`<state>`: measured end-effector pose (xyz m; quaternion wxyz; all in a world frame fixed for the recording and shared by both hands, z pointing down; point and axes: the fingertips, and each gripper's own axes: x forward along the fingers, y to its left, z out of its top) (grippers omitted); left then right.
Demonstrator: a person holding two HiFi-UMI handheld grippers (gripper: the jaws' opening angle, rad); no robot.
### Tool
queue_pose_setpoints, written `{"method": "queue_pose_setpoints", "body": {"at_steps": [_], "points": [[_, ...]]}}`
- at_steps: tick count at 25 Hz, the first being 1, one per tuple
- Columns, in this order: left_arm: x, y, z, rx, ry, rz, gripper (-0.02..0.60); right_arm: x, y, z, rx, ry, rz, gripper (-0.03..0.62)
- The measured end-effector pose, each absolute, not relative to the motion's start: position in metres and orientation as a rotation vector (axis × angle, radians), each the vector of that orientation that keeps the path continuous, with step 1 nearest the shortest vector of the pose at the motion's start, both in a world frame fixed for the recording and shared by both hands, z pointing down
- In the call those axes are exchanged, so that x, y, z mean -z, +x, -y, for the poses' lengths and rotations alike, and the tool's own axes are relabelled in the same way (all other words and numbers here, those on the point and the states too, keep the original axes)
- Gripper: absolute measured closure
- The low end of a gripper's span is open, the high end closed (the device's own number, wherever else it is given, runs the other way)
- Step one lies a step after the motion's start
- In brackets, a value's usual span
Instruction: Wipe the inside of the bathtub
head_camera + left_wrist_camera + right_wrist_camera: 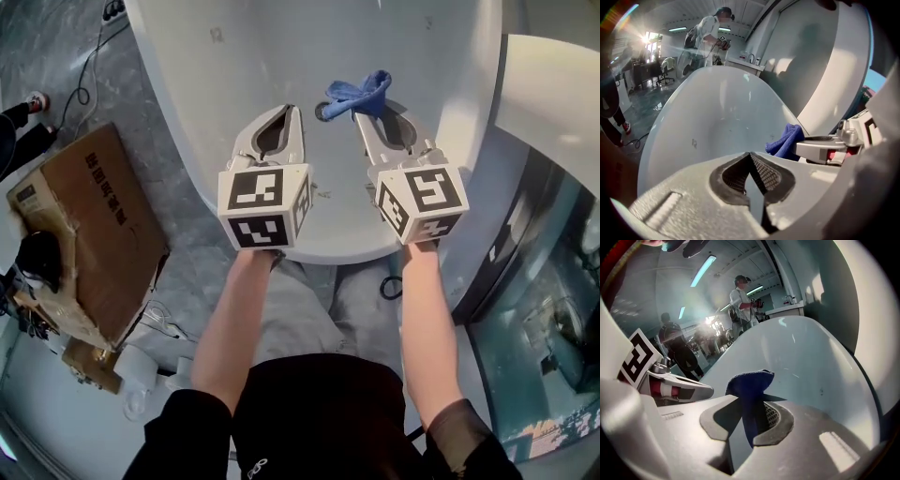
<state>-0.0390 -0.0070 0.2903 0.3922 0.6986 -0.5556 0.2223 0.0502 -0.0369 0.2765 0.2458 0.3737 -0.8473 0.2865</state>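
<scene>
The white bathtub point(234, 56) lies below me, its near rim under both grippers. My right gripper point(361, 111) is shut on a blue cloth point(360, 93), which bunches out past the tips above the tub's floor. In the right gripper view the cloth point(749, 385) is pinched between the jaws and sticks up ahead of them. My left gripper point(284, 114) hangs beside it over the tub, shut with nothing in it. The left gripper view shows its jaw tips point(750, 154) meeting, the cloth point(787, 140) off to the right, and the tub's pale inside point(717, 112) beyond.
A brown cardboard box point(84, 225) sits on the grey floor left of the tub, with cables and clutter around it. A drain hole point(322, 112) shows in the tub floor by the cloth. People point(710, 33) stand in the room beyond the tub's far end.
</scene>
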Motion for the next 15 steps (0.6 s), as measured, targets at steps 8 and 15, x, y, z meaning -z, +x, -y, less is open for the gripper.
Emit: {"method": "queue_pose_setpoints", "body": {"at_steps": [8,15], "points": [[-0.36,-0.043,-0.017,-0.594,1.685,1.381,0.58,-0.341,0.047,0.019,-0.828,0.945,2.248,0.528],[-0.418,-0.041,-0.027,-0.589,1.626,1.359,0.58,-0.402,0.046,0.01,-0.856,0.875,2.188,0.527]]}}
